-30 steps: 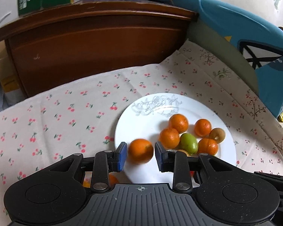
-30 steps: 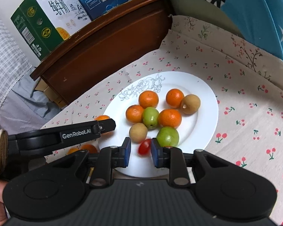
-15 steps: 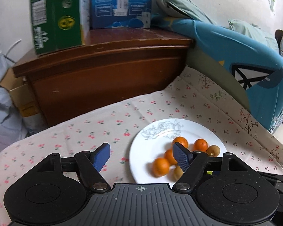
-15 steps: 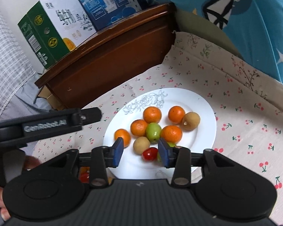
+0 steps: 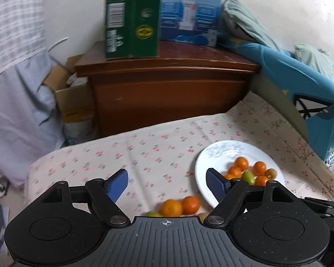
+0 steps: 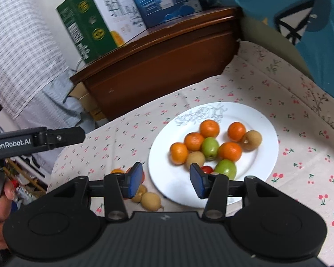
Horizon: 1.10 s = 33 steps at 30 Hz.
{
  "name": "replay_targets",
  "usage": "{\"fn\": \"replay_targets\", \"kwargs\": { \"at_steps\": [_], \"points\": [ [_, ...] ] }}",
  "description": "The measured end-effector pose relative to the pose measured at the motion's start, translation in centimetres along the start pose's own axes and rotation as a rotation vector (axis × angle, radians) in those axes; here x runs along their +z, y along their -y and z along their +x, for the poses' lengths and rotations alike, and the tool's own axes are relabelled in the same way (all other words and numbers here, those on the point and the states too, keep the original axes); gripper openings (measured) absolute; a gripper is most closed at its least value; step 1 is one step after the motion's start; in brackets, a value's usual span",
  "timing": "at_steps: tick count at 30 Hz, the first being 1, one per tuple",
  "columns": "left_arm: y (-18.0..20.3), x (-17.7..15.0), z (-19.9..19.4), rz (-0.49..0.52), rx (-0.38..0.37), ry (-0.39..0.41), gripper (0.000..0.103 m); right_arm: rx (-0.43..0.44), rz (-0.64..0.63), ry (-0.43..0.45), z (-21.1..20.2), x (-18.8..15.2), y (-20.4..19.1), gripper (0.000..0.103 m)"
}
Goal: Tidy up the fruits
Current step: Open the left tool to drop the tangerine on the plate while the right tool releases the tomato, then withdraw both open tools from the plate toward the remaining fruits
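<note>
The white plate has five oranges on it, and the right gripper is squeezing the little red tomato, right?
Not quite. The white plate does hold five oranges, but the right gripper is open and empty; the red tomato lies loose on the plate, as the right wrist view shows.

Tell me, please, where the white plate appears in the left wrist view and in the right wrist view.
Left wrist view: the white plate lies at lower right, partly behind the right fingertip.
Right wrist view: the white plate sits right of centre, just beyond the fingertips.
Shared landmark: the green carton on the wooden cabinet.
</note>
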<state>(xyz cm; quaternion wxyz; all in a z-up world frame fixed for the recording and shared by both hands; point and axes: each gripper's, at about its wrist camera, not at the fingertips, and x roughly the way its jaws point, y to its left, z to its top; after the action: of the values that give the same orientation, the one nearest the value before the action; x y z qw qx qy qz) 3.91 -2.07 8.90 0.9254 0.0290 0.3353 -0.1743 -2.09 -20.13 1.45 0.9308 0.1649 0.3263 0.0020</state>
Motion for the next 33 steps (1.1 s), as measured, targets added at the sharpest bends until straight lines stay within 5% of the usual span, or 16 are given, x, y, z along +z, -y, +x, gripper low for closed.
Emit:
{"fn": "replay_targets", "kwargs": {
  "at_steps": [12, 33],
  "points": [
    [-3.6, -2.0, -0.2, -0.071, 0.066, -0.062, 0.078, 0.028, -0.056, -0.077, 1.0, -2.1, -1.4, 0.049],
    [-4.4, -5.1, 3.0, -0.045, 0.106, -0.173, 0.078, 0.012, -0.09, -0.137, 4.0, -3.6, -1.7, 0.047]
  ]
}}
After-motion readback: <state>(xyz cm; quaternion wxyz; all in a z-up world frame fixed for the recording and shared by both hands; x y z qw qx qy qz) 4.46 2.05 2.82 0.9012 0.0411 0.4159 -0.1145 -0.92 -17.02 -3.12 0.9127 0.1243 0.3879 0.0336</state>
